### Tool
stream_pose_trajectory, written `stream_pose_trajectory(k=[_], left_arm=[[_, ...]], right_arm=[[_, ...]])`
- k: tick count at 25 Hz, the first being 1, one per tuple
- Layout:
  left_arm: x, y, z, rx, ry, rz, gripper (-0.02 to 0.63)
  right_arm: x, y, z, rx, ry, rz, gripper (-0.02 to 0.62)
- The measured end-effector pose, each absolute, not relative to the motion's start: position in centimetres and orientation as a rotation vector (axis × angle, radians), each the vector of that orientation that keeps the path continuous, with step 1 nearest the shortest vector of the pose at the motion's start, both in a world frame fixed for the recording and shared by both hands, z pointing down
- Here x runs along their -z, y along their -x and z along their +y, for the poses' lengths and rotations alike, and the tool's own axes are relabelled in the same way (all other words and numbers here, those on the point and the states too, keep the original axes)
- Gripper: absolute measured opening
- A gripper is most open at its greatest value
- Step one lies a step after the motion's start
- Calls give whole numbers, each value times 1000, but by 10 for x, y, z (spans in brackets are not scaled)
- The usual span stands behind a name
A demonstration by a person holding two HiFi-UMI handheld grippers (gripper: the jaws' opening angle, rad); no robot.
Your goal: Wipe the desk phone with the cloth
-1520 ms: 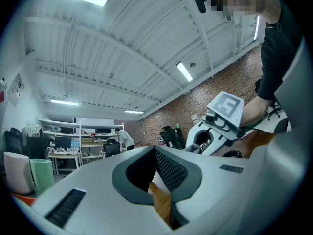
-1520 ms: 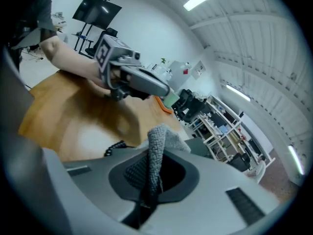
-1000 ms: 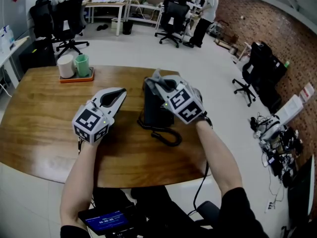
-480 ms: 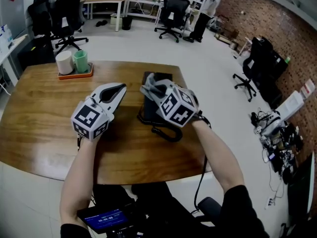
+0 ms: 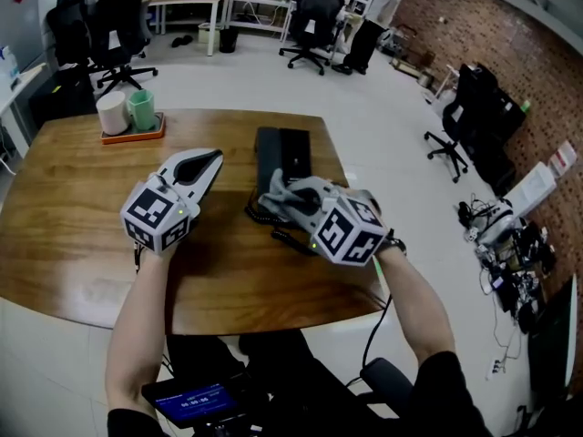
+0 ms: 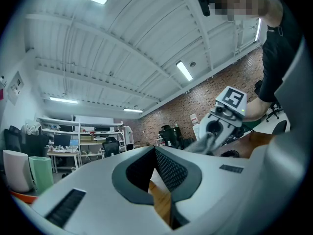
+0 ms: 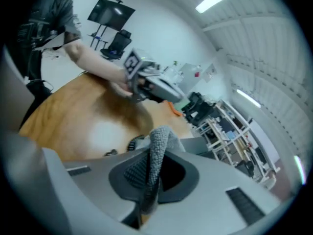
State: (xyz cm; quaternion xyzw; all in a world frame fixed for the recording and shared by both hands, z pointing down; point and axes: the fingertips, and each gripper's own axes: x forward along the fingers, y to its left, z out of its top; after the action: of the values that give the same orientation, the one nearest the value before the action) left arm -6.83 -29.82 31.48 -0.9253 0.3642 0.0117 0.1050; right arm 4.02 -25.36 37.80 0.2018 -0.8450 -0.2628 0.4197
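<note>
The black desk phone (image 5: 282, 153) lies in the middle of the wooden table (image 5: 64, 208), its coiled cord (image 5: 260, 214) trailing off the near end. My right gripper (image 5: 279, 198) hovers over that near end and the cord, shut on a grey cloth (image 5: 273, 192). In the right gripper view the cloth (image 7: 157, 146) stands up between the jaws of the right gripper (image 7: 150, 163). My left gripper (image 5: 213, 158) rests left of the phone, apart from it. In the left gripper view the left gripper (image 6: 155, 152) is shut with nothing in it.
An orange tray (image 5: 127, 135) with a white cup (image 5: 112, 112) and a green cup (image 5: 143, 109) stands at the table's far left. Office chairs (image 5: 314, 16) and desks fill the room behind. The table's near edge (image 5: 273, 312) is close to me.
My right gripper has drawn the cloth back toward me, from over the phone's body down to its near end and cord. The left gripper has barely moved.
</note>
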Motion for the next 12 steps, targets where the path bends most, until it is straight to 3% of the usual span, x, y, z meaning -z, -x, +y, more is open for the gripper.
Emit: stream_pose_trajectory(k=[6,12], left_arm=[[-317,69,-297,-44,2734,1079,0],[-315,66,-295,-36,2731,1075,0]], right_arm=[[-306,-68,-371,598,-1044,-2162,25],[-334,-65,-406,524,-1021,-2094,25]])
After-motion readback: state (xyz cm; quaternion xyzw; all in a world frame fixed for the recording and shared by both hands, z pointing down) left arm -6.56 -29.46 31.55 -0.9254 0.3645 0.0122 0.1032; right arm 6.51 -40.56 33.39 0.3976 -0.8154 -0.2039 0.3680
